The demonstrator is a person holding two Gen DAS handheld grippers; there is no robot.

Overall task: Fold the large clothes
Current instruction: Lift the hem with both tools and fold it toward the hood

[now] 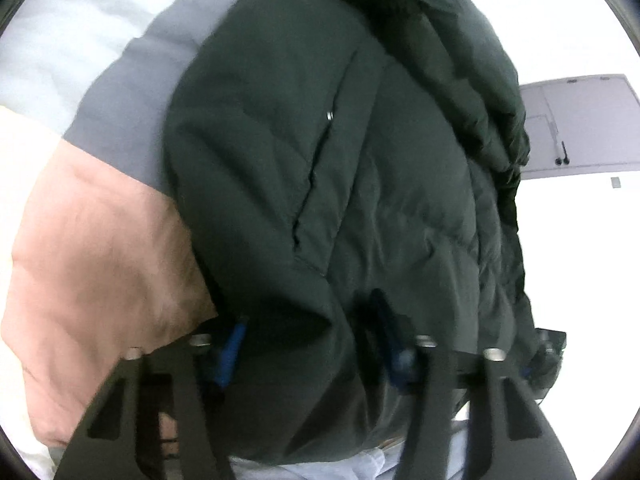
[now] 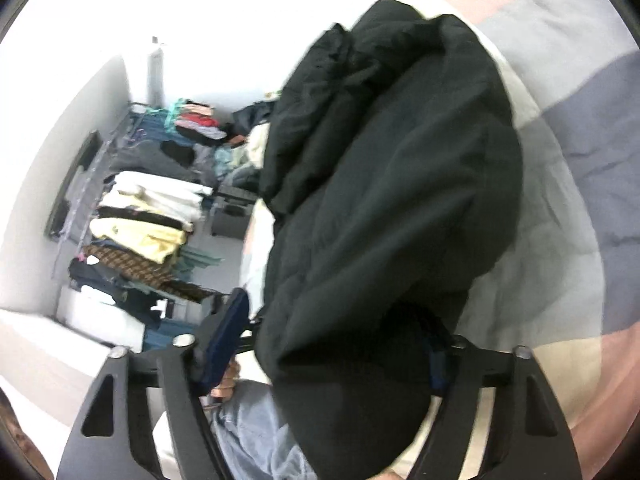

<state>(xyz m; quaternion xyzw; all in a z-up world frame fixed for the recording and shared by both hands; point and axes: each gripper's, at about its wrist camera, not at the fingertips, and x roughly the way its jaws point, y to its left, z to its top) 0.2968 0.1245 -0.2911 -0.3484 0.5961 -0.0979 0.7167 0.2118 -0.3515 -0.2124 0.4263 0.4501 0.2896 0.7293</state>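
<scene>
A dark green puffer jacket (image 1: 340, 168) fills the left wrist view, bunched and hanging over a bedspread. My left gripper (image 1: 308, 340) has its blue-padded fingers (image 1: 230, 354) on either side of a thick fold of the jacket, closed on it. In the right wrist view the same jacket (image 2: 392, 200) drapes over my right gripper (image 2: 336, 344). Its left finger (image 2: 224, 340) stands clear of the cloth. The right finger is buried under the fabric.
A bedspread with pink (image 1: 100, 248), grey (image 1: 132, 104) and white blocks lies under the jacket. A rack of hanging clothes (image 2: 144, 216) stands along the wall at left in the right wrist view. A grey door or panel (image 1: 580, 128) shows at right.
</scene>
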